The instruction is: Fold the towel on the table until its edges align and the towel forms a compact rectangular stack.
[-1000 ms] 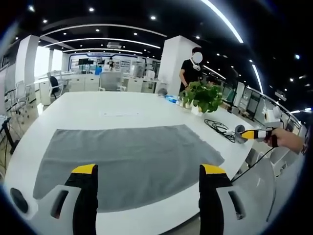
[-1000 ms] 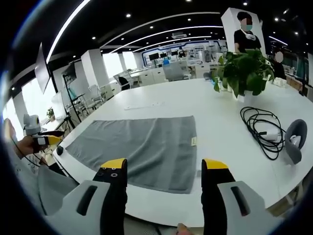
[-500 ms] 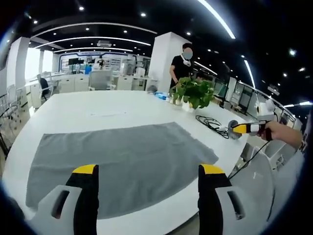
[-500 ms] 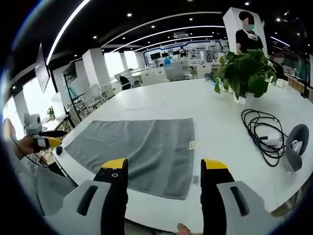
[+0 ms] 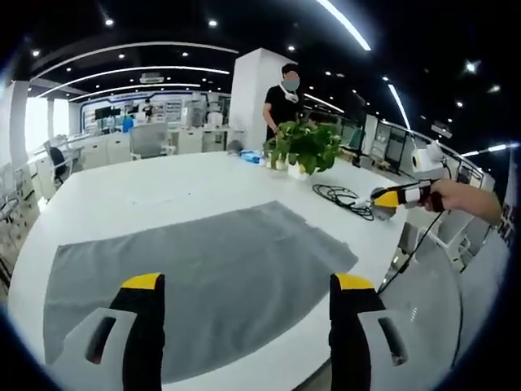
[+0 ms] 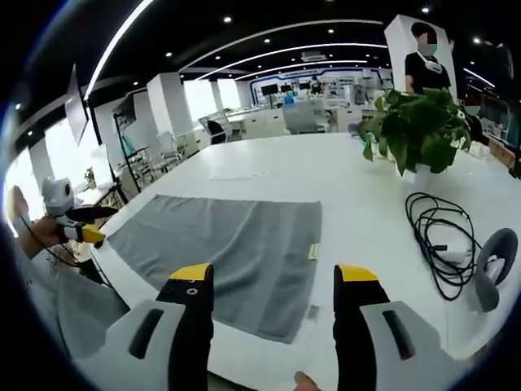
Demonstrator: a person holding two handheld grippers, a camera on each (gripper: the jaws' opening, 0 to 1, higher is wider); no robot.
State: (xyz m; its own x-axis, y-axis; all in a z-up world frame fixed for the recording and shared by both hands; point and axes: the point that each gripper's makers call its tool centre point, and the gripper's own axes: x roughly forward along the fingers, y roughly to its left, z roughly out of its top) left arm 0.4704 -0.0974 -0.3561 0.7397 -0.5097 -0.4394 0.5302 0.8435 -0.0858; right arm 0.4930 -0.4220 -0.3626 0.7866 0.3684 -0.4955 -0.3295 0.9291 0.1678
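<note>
A grey towel lies spread flat on the white table. In the left gripper view my left gripper hovers open over the towel's near edge, yellow-tipped jaws wide apart, nothing between them. The right gripper view shows the same towel from its right end, a small tag on its right edge. My right gripper is open above the towel's near right corner, holding nothing. The other gripper appears at the right of the left gripper view, and the left gripper at the left of the right gripper view.
A potted plant stands at the table's far right. A coiled black cable and a grey round device lie right of the towel. A person stands behind the table. A paper sheet lies beyond the towel.
Both cameras have shifted slightly; the towel sits a little lower and nearer in each view. The towel lies as before and both grippers stay open.
</note>
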